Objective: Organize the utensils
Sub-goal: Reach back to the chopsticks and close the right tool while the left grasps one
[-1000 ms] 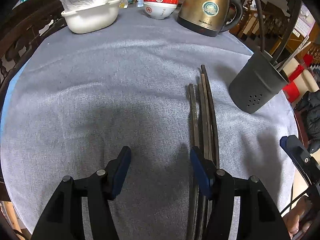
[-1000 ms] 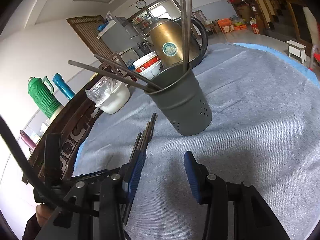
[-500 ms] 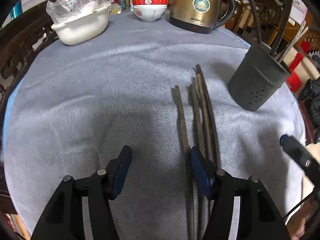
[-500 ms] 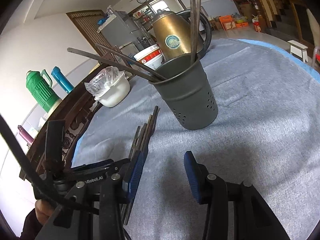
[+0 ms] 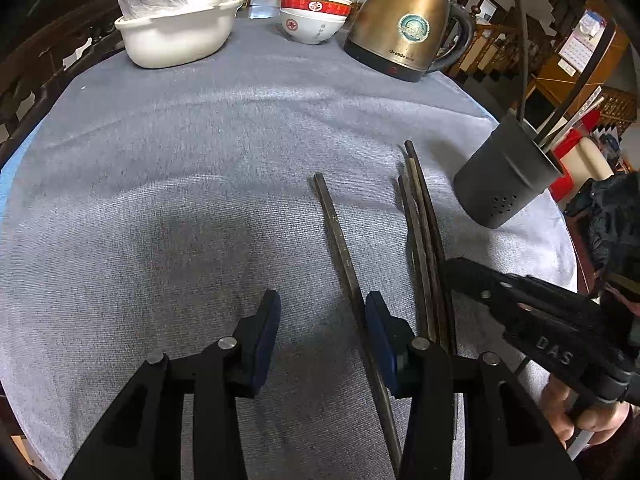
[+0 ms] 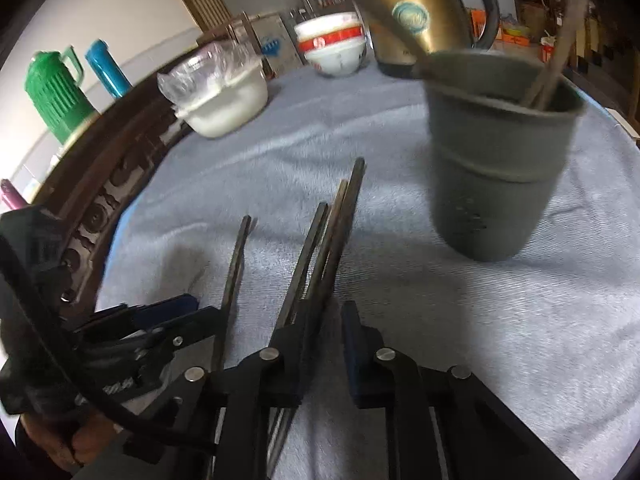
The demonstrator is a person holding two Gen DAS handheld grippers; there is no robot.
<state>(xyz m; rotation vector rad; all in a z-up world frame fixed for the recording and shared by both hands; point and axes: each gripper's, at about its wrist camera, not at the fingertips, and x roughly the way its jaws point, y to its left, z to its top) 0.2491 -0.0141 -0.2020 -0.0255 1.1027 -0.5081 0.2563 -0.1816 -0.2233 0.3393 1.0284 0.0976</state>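
Several dark chopsticks lie on the grey tablecloth. A lone chopstick lies apart to the left of a bundle of chopsticks. My left gripper is open; the lone chopstick runs along the inside of its right finger. My right gripper is open and low over the bundle, which passes between its fingers. It also shows in the left wrist view. A dark grey utensil holder with several chopsticks in it stands to the right.
At the back of the table stand a white dish covered in plastic, stacked red-and-white bowls and a brass kettle. A dark carved wooden rail borders the left. Green and blue flasks stand beyond.
The lone chopstick has shifted left, away from the bundle. My left gripper has narrowed a little. My right gripper has swung left and down over the bundle.
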